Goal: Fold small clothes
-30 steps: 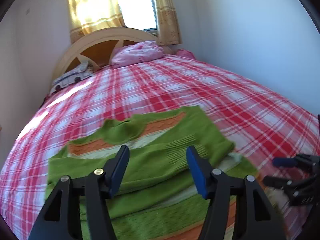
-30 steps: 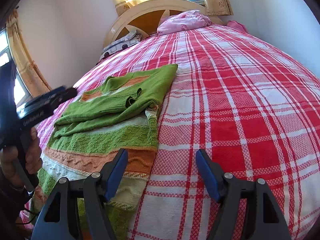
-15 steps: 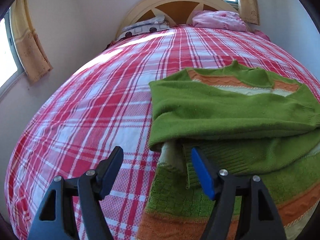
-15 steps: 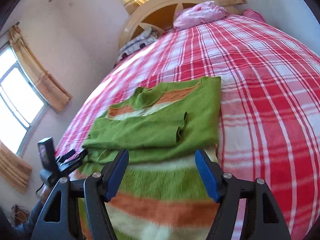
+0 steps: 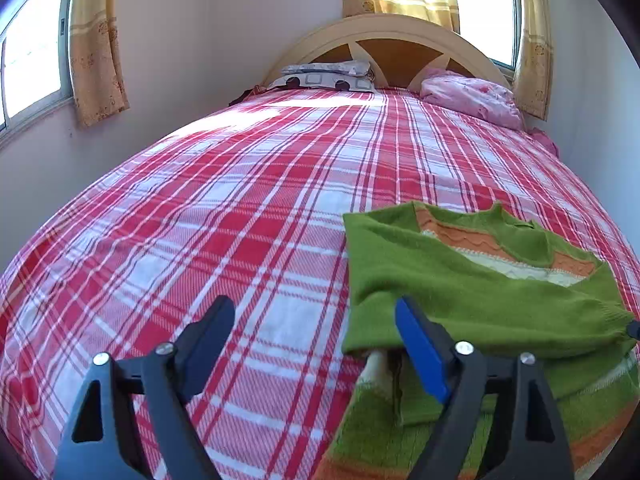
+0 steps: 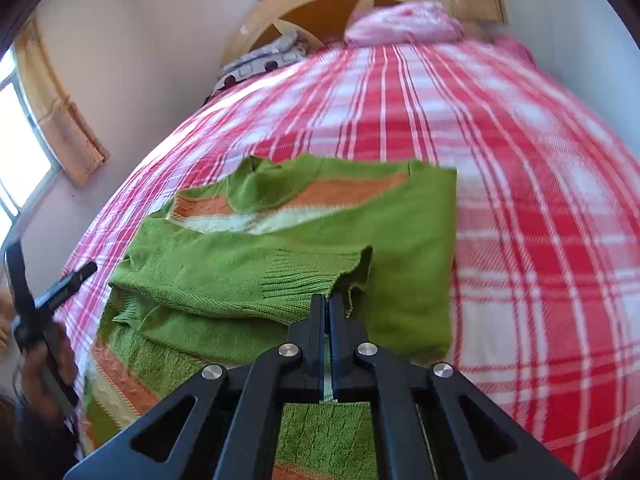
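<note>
Right wrist view: right gripper is clamped on the ribbed cuff of the sweater, which lies sleeves-folded on the bedspread, well short of the headboard. Left gripper hangs spread and empty over the sweater's edge farther from the right gripper.

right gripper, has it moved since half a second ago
Yes. The right gripper was open, short of the folded sleeve. Now, measured against the green sweater on the plaid bedspread, it has moved forward, jaws shut at the sleeve cuff.
</note>
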Motion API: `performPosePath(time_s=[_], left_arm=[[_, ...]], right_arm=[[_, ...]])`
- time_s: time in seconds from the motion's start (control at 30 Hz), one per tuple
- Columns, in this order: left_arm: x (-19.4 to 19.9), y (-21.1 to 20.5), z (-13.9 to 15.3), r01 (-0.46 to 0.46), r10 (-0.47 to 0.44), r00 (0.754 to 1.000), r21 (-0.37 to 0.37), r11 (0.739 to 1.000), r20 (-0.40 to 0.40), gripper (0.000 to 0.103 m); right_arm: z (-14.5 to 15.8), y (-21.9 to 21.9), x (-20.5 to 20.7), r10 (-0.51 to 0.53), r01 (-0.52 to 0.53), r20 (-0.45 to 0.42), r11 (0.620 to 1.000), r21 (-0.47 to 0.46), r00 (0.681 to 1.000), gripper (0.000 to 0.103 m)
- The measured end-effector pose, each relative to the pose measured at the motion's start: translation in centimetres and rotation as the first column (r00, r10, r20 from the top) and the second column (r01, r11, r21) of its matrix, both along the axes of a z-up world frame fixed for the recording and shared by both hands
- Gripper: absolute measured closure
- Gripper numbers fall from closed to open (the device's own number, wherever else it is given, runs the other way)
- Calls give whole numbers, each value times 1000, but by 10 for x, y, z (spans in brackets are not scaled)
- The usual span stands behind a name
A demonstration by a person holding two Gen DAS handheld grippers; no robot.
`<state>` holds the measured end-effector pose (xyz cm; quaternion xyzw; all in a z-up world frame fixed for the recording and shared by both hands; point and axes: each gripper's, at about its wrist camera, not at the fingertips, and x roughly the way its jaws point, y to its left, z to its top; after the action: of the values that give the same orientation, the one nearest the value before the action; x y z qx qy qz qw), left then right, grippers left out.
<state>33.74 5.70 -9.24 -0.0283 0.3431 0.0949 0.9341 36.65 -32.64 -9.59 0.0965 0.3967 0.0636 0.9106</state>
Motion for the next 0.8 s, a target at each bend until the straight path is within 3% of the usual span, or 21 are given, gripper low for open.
performPosePath(time_s=[0.1,0.2,0.27,0.37,0.47,0.6,0.7,0.8], left_arm=[[23,-7,-3,-10,11,1000,58,998,-19,15],[32,-14,-23,37,-25,993,101,994,-118,15],[25,-19,-38,65,-45,987,128,990,-154,15],[12,-26,-42,80,-57,989,172,982,-136,14],[10,-30,-41,88,-61,989,200,976,-136,13],[10,-27,-43,85,-59,989,191,978,-133,10],[8,-29,-44,79,-53,990,202,976,-129,10],[5,-30,-45,74,-49,991,207,976,-126,9]], right_arm=[[15,2,-6,1,1,53,999,-35,999,102],[24,3,-16,-6,15,96,995,-94,995,102],[13,1,-16,-9,17,59,991,-133,998,102],[-15,2,-9,15,-22,-41,985,-170,999,102],[-21,-3,-16,-5,-3,-52,989,-150,999,101],[6,3,-20,-40,43,23,989,-143,999,101],[26,28,-6,16,-10,54,994,-113,998,100],[28,62,17,109,-108,30,993,-47,994,100]])
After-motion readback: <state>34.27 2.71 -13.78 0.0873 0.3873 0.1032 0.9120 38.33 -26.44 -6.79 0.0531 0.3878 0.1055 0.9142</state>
